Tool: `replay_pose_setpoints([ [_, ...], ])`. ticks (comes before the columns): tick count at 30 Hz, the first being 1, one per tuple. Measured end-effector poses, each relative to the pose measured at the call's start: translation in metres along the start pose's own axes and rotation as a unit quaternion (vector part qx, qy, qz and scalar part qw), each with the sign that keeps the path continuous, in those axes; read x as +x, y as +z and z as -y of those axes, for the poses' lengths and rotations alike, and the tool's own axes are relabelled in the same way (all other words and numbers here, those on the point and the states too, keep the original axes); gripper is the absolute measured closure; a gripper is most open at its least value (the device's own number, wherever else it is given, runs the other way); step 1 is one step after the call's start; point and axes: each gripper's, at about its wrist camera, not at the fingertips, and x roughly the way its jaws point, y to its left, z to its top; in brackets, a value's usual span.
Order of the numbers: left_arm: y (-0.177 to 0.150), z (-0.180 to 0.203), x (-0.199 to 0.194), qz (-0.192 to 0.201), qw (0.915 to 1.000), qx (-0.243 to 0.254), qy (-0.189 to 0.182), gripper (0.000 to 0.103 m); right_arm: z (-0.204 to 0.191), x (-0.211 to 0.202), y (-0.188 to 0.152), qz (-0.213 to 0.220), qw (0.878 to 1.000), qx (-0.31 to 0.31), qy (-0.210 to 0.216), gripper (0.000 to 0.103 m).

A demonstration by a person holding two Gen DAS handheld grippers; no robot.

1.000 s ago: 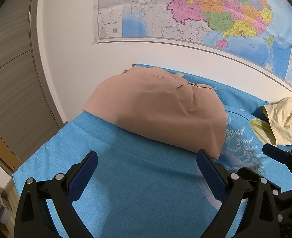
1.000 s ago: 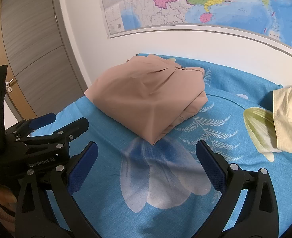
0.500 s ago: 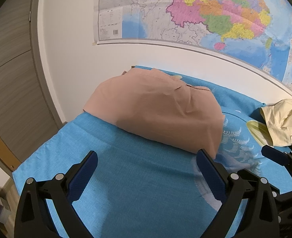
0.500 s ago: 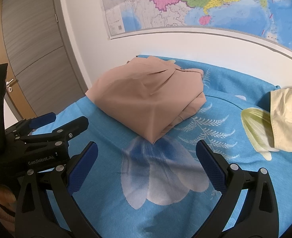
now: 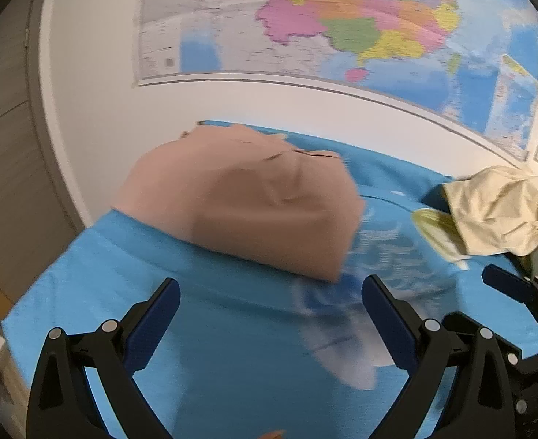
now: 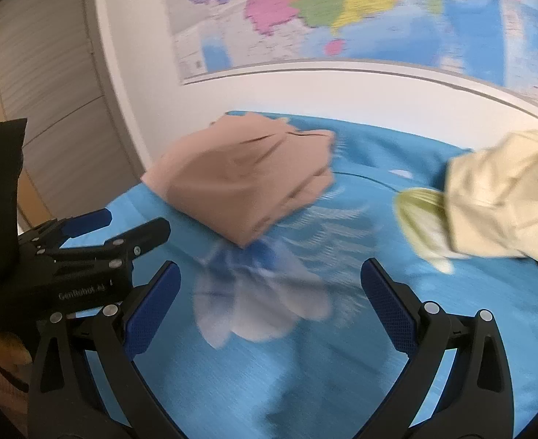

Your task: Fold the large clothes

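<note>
Both tools hover empty over a bed: the left gripper (image 5: 271,301) and right gripper (image 6: 271,285) have jaws spread wide, grasping nothing. Open blue bedspread (image 6: 305,384) lies directly ahead, giving free room to work. Beyond it sits the tan garment (image 6: 247,186), apparently already folded into a compact bundle near the bed's far left corner. Well apart to the right, a crumpled cream garment (image 6: 503,201) likely awaits folding, below the wall map (image 5: 342,25).
</note>
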Motion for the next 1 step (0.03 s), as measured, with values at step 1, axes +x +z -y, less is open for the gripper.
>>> replay_pose_setpoints([
  [1,0.0005,0.0091,-0.0004,0.0,0.9999,0.007,-0.011,0.007,0.0064,-0.0086,-0.0027,0.006,1.0,0.006,-0.008,0.006],
])
